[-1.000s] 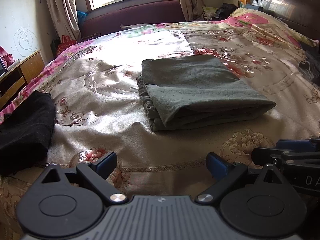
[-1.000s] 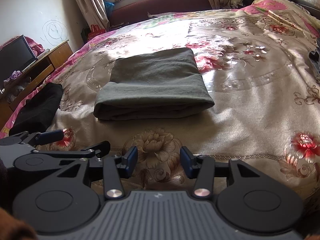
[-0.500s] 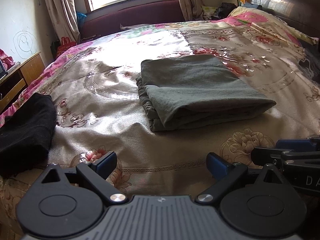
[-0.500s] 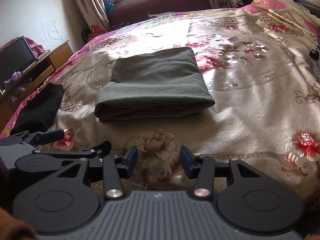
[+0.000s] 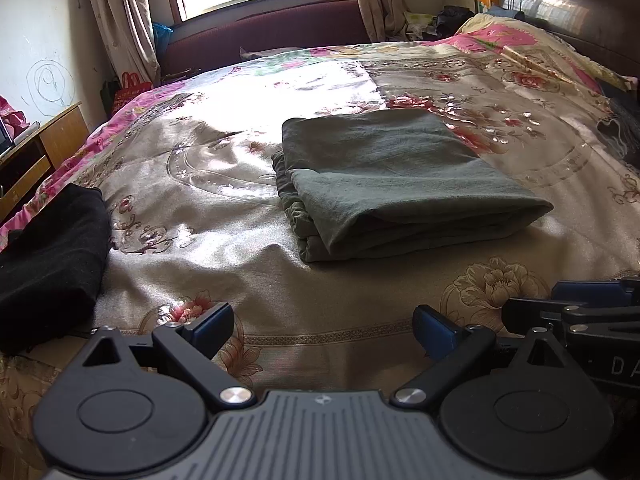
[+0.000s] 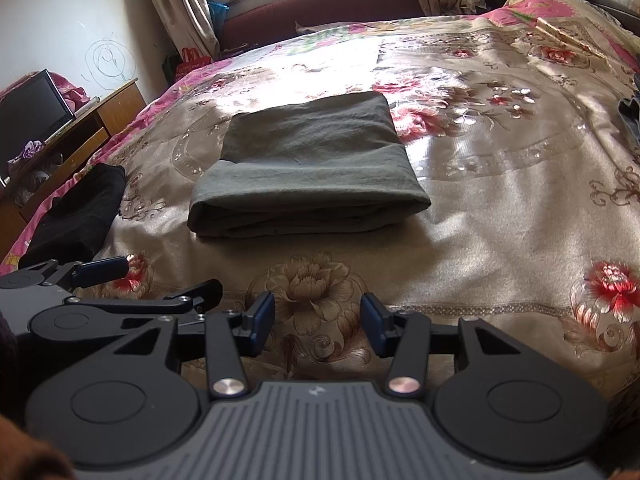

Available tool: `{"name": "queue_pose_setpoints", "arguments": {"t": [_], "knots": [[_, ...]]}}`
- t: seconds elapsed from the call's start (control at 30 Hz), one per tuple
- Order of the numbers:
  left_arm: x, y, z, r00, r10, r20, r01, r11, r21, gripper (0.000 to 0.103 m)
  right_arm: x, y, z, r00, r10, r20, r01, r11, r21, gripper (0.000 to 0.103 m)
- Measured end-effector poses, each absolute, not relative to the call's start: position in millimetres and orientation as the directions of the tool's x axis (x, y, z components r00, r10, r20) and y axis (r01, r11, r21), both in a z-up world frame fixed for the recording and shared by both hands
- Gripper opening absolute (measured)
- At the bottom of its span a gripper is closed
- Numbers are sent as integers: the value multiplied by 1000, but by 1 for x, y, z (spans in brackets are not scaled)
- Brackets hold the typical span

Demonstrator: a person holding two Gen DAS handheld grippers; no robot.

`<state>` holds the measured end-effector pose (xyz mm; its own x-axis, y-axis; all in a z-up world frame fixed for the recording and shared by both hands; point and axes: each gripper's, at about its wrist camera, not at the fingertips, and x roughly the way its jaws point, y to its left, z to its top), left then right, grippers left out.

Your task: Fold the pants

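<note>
Grey-green pants (image 5: 392,176) lie folded into a thick rectangle in the middle of the floral bedspread (image 5: 200,264); the right wrist view shows the pants (image 6: 308,168) from the front, folded edge toward me. My left gripper (image 5: 320,326) hovers near the bed's front edge, well short of the pants, open with nothing between its blue pads. My right gripper (image 6: 318,322) hangs beside it, open about half way and empty too. Each gripper shows at the edge of the other's view.
A folded black garment (image 5: 48,256) lies at the bed's left front; it is also in the right wrist view (image 6: 76,216). A wooden cabinet (image 6: 88,128) with a dark screen (image 6: 32,108) stands left of the bed. A dark headboard (image 5: 580,8) rises at the far right.
</note>
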<state>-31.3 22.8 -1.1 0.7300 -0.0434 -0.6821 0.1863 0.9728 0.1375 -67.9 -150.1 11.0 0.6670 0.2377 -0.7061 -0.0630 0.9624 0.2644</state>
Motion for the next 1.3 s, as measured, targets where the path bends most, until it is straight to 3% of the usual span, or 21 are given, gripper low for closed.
{"name": "queue_pose_setpoints", "arguments": {"t": [1.3], "knots": [[-33, 23, -1, 737, -35, -675, 183, 972, 150, 103, -68, -150, 10, 664, 238, -709, -64, 962, 264, 50]]}}
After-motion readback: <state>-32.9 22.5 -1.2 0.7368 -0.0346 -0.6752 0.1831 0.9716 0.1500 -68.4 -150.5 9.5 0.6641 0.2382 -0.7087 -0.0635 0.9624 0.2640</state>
